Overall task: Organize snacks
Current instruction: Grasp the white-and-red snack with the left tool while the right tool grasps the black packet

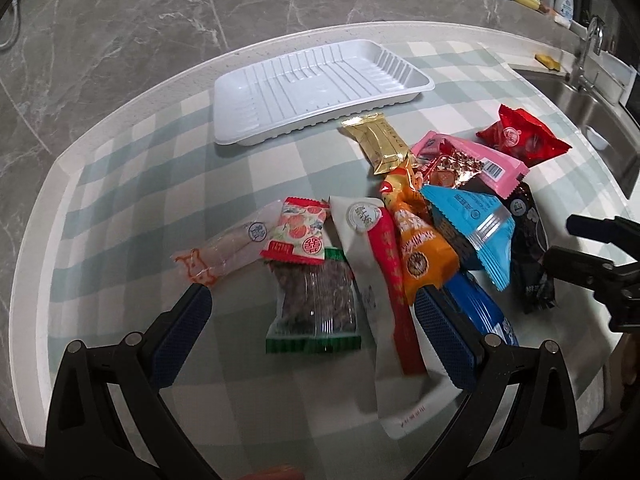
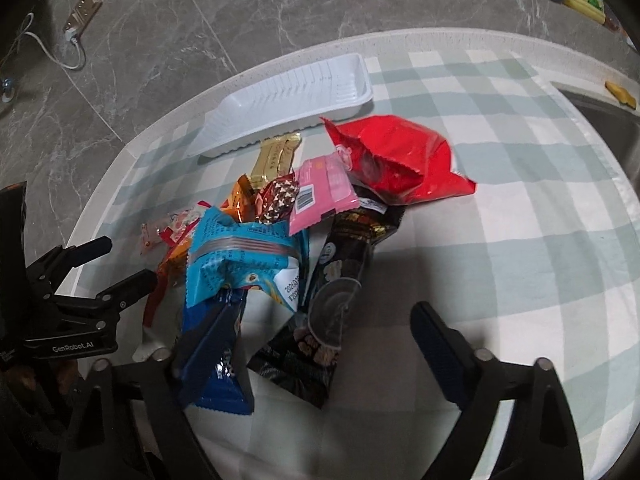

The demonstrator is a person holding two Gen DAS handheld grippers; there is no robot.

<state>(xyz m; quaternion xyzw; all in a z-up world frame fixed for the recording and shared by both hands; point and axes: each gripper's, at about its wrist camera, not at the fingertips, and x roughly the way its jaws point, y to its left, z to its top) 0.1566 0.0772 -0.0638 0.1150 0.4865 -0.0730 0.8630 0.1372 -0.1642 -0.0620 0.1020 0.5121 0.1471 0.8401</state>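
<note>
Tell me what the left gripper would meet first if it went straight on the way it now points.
Probably the green-edged clear packet, lying between the open fingers of the left gripper; depth is hard to judge.

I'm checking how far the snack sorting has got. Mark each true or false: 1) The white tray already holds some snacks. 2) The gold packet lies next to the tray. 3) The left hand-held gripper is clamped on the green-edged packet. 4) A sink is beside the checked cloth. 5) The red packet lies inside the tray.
1) False. The white tray is empty.
2) True. The gold packet lies on the checked cloth just in front of the tray.
3) False. The left hand-held gripper is open, with the green-edged packet between its fingers, ungripped.
4) True. The sink sits by the cloth's far edge.
5) False. The red packet lies on the cloth at the pile's edge.
</note>
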